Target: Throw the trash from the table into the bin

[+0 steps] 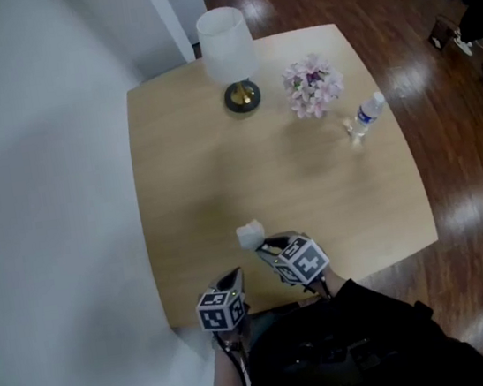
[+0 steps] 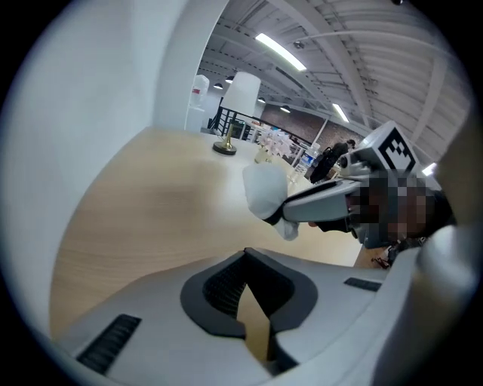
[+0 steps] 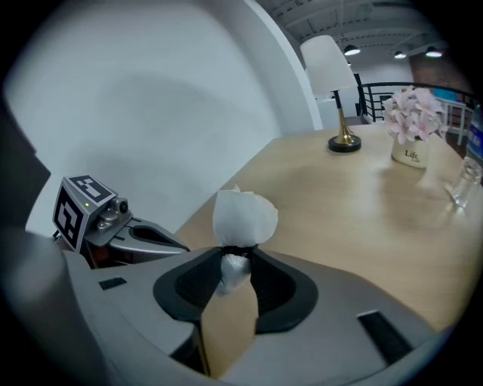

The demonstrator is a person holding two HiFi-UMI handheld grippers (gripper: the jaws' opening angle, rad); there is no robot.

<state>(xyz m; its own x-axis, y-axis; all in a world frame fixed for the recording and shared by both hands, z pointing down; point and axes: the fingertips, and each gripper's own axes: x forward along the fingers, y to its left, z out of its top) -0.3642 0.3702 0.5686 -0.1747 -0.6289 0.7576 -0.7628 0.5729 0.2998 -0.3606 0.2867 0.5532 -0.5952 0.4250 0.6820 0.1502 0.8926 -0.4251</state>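
Crumpled tissue (image 3: 243,215) is pinched at its lower end between the jaw tips of the right gripper (image 1: 262,247), and its bulk bulges out just past them. It seems to hang clear of the table (image 1: 221,173), though the head view is too soft to be sure. That gripper is tilted forward and down over the table's near edge, marker cube on top. The left gripper (image 1: 233,276) sits just beside it on its left and a little further back towards the person. It is tilted down the same way, jaw tips together with nothing between them. A pale wall runs close along the left gripper's outer side. Ahead of both grippers lies a broad bare stretch of tabletop. A lamp (image 1: 229,51), a pot of flowers (image 1: 313,86) and a bottle (image 1: 366,116) stand well ahead, towards the far end. To the right gripper's right, the table edge gives onto open wooden floor (image 1: 451,158).
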